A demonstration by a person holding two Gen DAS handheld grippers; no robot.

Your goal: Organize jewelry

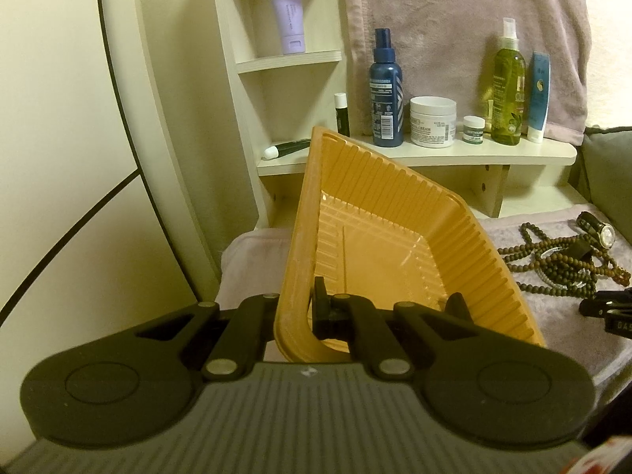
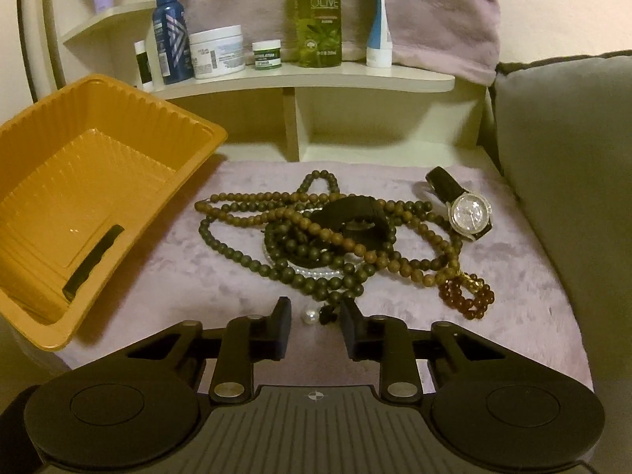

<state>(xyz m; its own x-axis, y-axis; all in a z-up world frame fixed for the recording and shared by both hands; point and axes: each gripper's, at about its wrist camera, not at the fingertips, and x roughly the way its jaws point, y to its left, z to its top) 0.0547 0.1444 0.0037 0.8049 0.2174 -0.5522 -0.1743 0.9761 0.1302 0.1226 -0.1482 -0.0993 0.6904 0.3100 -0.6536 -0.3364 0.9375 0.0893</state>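
Left gripper (image 1: 294, 312) clamps tray (image 2: 98, 134) wall, tray tilted. Right gripper (image 2: 315, 322) open around pearl (image 2: 309, 317); beads (image 2: 316, 233) right of tray, watch (image 2: 470, 209) beyond, bottles (image 2: 318, 12) behind.

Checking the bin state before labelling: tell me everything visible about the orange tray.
The orange tray is a rectangular, thin-looking plastic tub with ribbed walls, a stepped glossy floor and a flat outward rim. Nothing lies inside it. It is tilted, its opening turned toward the jewelry pile, at the left end of the mauve cloth. The left tongs pinch its near wall, one finger inside, the other outside. The right tongs are apart from it.
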